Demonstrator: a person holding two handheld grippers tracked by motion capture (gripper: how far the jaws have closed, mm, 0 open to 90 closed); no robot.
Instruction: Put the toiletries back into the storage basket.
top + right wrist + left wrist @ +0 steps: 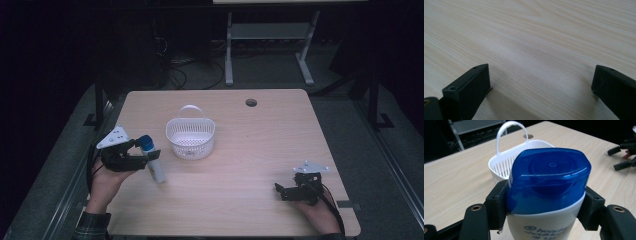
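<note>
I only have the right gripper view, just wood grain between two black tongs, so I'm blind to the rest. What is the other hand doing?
Observer: The left tongs are shut on a white plastic shampoo bottle with a blue cap, gripping just below the cap.
Operator: Is the bottle standing on the table?
Observer: In the high view its base touches the light wooden table and it leans, cap toward the hand.
Operator: Anything near it?
Observer: A white slotted plastic basket with a loop handle sits just right of the bottle, apart from it.
Operator: And my tongs?
Observer: The right tongs rest open near the table's front right corner.
</note>
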